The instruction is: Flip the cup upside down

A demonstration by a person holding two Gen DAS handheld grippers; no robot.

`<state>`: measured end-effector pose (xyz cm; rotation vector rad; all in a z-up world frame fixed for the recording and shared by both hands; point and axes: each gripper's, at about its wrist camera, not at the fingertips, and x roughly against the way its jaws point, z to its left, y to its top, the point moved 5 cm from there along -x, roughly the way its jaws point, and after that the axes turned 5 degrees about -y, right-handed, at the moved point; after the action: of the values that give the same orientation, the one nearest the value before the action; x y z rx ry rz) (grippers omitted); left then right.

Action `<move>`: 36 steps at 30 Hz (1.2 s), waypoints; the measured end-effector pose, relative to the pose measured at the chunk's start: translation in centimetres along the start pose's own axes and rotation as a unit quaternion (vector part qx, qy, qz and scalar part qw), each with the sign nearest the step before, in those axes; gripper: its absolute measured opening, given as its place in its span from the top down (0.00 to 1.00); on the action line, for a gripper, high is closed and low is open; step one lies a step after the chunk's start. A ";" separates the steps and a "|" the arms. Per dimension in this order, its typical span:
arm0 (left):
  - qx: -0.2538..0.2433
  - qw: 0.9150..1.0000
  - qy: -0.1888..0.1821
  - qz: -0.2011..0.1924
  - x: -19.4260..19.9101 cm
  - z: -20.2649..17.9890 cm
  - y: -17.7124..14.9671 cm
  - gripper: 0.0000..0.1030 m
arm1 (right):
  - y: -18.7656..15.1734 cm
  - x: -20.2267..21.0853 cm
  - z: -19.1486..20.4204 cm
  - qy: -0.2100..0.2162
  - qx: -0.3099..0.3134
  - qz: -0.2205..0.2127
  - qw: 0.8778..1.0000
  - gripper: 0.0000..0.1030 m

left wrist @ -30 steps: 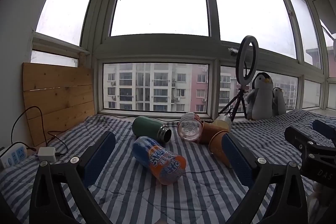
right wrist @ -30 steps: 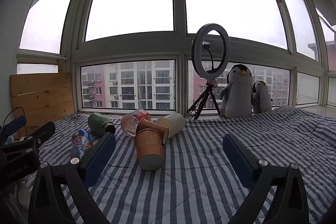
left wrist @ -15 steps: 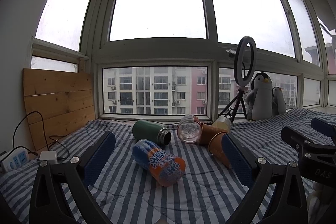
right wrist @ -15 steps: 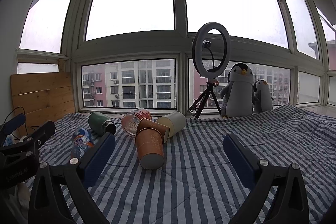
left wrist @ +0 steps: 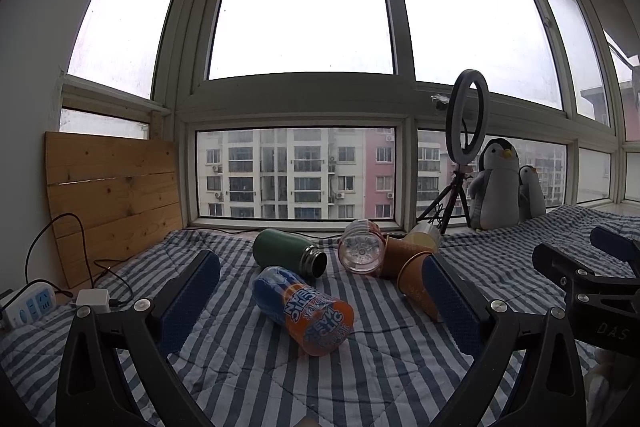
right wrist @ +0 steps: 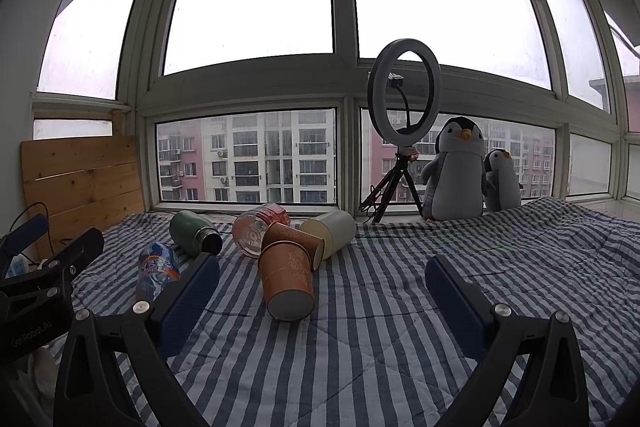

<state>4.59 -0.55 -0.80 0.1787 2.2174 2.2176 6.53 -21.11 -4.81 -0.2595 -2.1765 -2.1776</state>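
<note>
Several cups lie on their sides on a striped blanket. A brown paper cup lies nearest, base toward me, with a second brown cup behind it; they also show in the left wrist view. A blue-orange printed cup lies in front of my left gripper, which is open and empty above the blanket. My right gripper is open and empty, just short of the nearest brown cup. A green flask, a clear pink cup and a cream cup lie behind.
A ring light on a tripod and two plush penguins stand by the window. A wooden board leans at the left, with a power strip and cables below it.
Both views have tilted slightly upward, so the cups sit a little lower in frame. The cups have not moved and both grippers stay open.
</note>
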 end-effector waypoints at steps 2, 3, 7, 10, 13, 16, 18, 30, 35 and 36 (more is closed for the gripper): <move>-0.001 1.000 0.000 0.000 -0.1 0.0 0.0 0.01 | 0.0 0.0 0.0 0.000 0.000 0.001 1.000 0.01; -0.002 1.000 0.001 0.000 -0.1 -0.1 0.0 0.01 | 0.0 0.0 0.0 0.000 0.000 0.000 1.000 0.01; -0.001 1.000 0.001 -0.001 -0.1 0.0 0.0 0.01 | 0.0 0.0 0.0 0.000 -0.001 0.000 1.000 0.01; -0.001 1.000 0.001 -0.001 -0.1 0.0 0.0 0.01 | 0.0 0.0 -0.1 0.000 -0.002 -0.001 1.000 0.01; -0.001 1.000 0.001 -0.001 -0.1 0.1 0.0 0.01 | 0.0 0.1 -0.1 0.000 -0.002 -0.002 1.000 0.01; -0.001 1.000 0.001 0.000 -0.1 0.0 -0.1 0.01 | 0.0 0.2 -0.2 0.000 -0.003 -0.001 1.000 0.01; -0.001 1.000 0.001 -0.001 -0.1 0.1 -0.1 0.01 | 0.0 0.2 -0.2 0.000 -0.003 -0.001 1.000 0.01; 0.000 1.000 0.002 0.001 -0.2 0.0 -0.3 0.01 | -0.1 -0.5 -0.2 0.004 -0.005 0.015 1.000 0.01; -0.001 1.000 0.000 0.007 -0.4 -0.1 -0.4 0.01 | -0.1 -0.8 -0.6 0.005 -0.016 0.023 1.000 0.01; -0.001 1.000 -0.001 0.009 -0.5 -0.2 -0.4 0.01 | -0.1 -0.9 -0.6 0.006 -0.018 0.027 0.999 0.01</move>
<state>5.07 -0.75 -1.27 0.2014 2.2209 2.2273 7.30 -21.82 -5.08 -0.3018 -2.1017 -2.1853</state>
